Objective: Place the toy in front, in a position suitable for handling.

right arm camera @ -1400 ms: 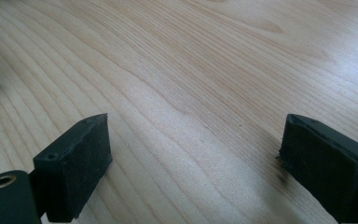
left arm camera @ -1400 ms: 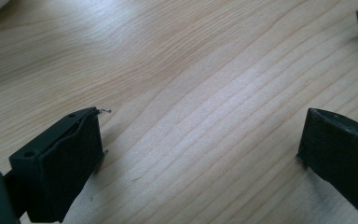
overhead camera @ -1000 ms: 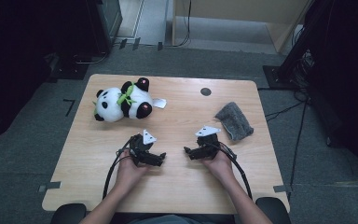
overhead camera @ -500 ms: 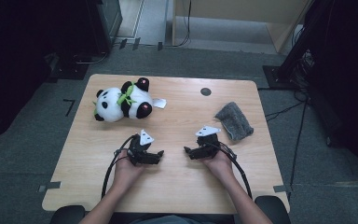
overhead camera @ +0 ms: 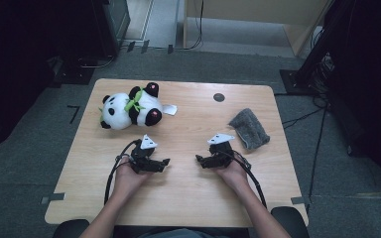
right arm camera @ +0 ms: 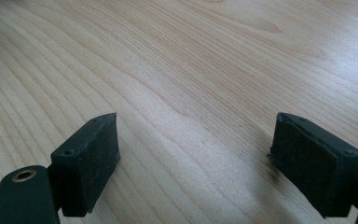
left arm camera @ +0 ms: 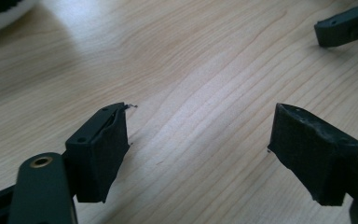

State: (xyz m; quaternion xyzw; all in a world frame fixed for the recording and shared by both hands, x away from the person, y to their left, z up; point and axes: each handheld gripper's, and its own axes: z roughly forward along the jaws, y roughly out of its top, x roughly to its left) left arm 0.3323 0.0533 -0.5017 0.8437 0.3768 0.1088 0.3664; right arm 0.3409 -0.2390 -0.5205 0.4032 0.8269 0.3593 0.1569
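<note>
A black-and-white panda plush with a green leaf lies on its side at the far left of the wooden table. A folded grey cloth lies at the right. My left gripper is held low over the table's middle and points right. It is open, its jaws have just been closing a little, and only bare wood shows between them. My right gripper faces it and points left. It is open too, has just narrowed slightly, and has nothing between its jaws.
A white tag sticks out beside the panda. A small dark round spot marks the far side of the table. One jaw of the right gripper shows in the top right corner of the left gripper view. Dark equipment stands beyond the table.
The left hand has shifted slightly to the left and lifted a little. The right hand has stayed where it was. The panda and the cloth have not moved.
</note>
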